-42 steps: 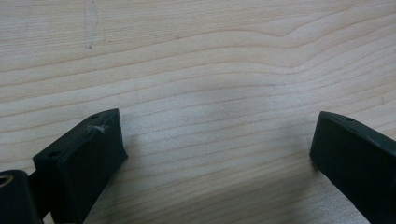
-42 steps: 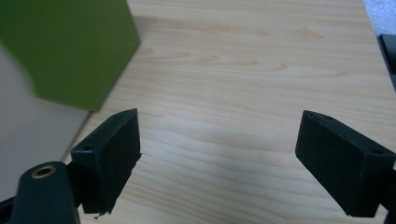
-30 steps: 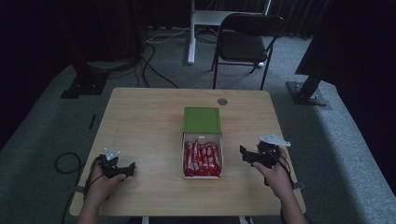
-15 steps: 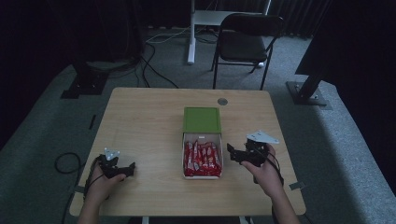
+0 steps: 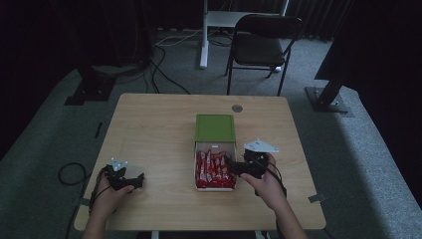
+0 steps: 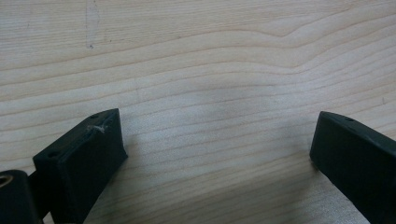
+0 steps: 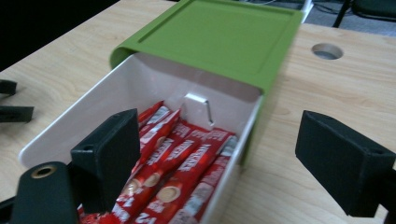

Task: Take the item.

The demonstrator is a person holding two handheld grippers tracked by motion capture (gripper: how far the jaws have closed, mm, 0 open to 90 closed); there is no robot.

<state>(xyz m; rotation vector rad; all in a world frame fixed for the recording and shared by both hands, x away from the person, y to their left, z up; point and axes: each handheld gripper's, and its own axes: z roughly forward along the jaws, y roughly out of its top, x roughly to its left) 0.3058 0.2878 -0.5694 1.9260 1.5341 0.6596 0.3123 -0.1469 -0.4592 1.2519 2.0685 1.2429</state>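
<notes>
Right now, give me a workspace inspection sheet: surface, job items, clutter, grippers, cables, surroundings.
Surface: light wooden table, a round hole near its far edge.
Job's things: white drawer pulled out of a green box, packed with red sachets.
Clutter: nothing seen.
Grippers: right gripper open, one jaw over the sachets, the other outside the drawer wall; left gripper open over bare wood at the near left.
Cables: loop on the floor near the left hand; more by the far stand.
Surroundings: folding chair, grey carpet, dark stands.
</notes>
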